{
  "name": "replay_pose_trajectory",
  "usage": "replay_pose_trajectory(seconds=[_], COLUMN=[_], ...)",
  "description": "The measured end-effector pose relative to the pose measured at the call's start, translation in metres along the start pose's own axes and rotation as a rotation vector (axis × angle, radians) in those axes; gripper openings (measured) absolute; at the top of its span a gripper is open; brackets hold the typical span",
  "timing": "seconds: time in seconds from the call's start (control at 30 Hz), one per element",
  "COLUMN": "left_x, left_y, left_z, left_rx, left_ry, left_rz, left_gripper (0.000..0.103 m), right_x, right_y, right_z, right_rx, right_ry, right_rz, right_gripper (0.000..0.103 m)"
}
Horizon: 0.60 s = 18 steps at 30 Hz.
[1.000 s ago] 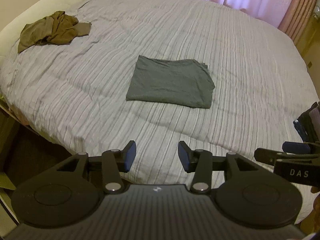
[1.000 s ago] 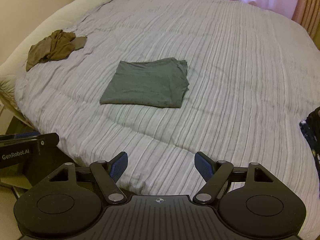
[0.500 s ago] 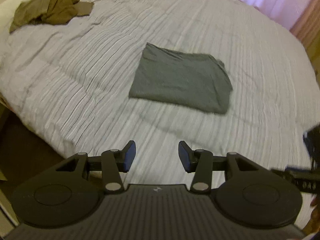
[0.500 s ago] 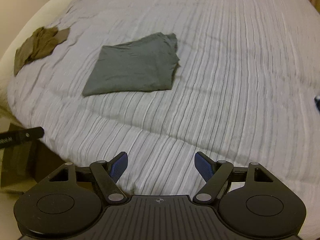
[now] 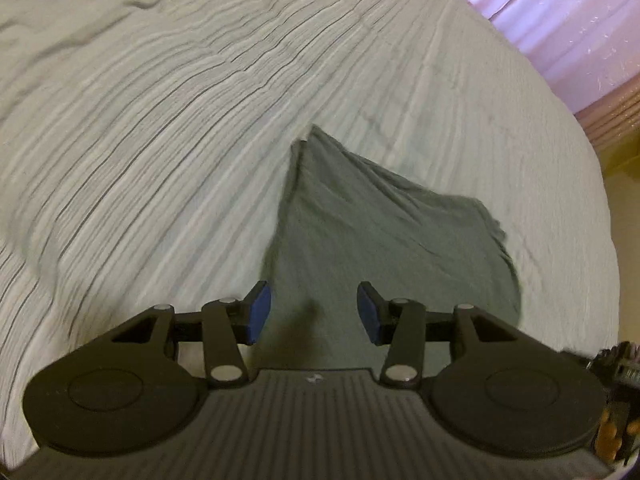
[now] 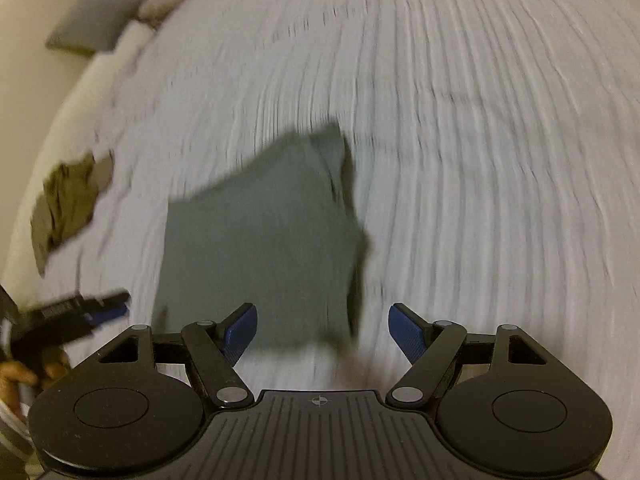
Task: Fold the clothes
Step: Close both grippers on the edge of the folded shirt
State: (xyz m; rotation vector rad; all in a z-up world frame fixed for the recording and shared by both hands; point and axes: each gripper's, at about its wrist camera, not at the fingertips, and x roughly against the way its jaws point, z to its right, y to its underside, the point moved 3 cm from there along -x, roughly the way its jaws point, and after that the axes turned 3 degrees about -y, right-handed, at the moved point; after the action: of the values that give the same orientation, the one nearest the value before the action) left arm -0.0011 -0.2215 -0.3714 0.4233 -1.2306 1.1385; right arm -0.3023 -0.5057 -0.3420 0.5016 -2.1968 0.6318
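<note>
Both grippers, left (image 5: 313,313) and right (image 6: 322,333), hang over the folded shirt (image 5: 372,240) on the bed (image 5: 160,120), jaws apart, empty.

The left tongs (image 5: 313,312) hang open above a folded grey-green garment (image 5: 384,240) lying on the striped bed (image 5: 160,128), gripping nothing.

No legible text, brand, number or sign in either view. The left tool (image 6: 88,314), seen at the edge of the right wrist view, carries a marking too blurred to read.
</note>
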Motion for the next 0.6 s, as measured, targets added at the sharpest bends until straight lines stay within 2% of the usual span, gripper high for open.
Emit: replay_pose_trajectory(seconds=[0.17, 0.3, 0.37, 0.53, 0.57, 0.6], left_x=[-0.04, -0.065, -0.072, -0.084, -0.087, -0.089], left_y=[-0.019, -0.022, -0.023, -0.027, -0.028, -0.029], left_z=[-0.021, -0.032, -0.032, -0.036, -0.036, -0.037], left_rx=[0.044, 0.119, 0.135, 0.177, 0.193, 0.209], left_ry=[0.097, 0.201, 0.238, 0.29, 0.303, 0.317], left_rz=[-0.059, -0.106, -0.105, -0.115, -0.119, -0.122], left_gripper=[0.043, 0.044, 0.047, 0.046, 0.043, 0.043], right_x=[-0.04, -0.073, -0.087, -0.107, -0.11, -0.113], right_y=[-0.039, -0.041, -0.041, -0.046, -0.047, -0.047], right_z=[0.026, 0.05, 0.058, 0.06, 0.059, 0.058], right_rx=[-0.03, -0.126, -0.176, -0.235, -0.234, -0.228], right_ry=[-0.088, -0.147, -0.18, -0.272, -0.281, -0.285], right_rz=[-0.016, -0.05, -0.055, -0.052, -0.055, -0.062], right_gripper=[0.077, 0.077, 0.077, 0.076, 0.072, 0.064])
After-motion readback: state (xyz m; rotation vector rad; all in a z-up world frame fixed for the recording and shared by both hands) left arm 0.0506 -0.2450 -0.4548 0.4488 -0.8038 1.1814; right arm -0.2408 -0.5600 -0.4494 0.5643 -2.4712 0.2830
